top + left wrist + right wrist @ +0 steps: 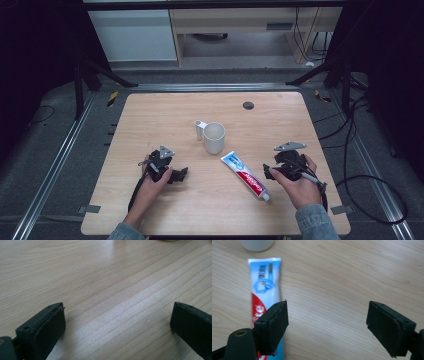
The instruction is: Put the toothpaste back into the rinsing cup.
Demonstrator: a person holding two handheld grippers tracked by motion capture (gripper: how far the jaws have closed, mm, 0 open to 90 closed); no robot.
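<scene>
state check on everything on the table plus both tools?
toothpaste tube: lying flat, cap on, free of both tools
mug: upright, nothing visible inside
left tool: open, nothing between the jaws
right tool: open, nothing between the jaws, just right of the tube

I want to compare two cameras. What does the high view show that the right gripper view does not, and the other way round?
High view alone: the whole table, the mug's open rim with a small white piece beside it, both hands, the left claw, and the toothpaste tube's cap end.

Right gripper view alone: the print on the tube up close, and the right claw's jaws standing apart over bare wood, the tube partly behind one jaw.

Both: the tube lying flat, the mug and the wooden tabletop.
</scene>
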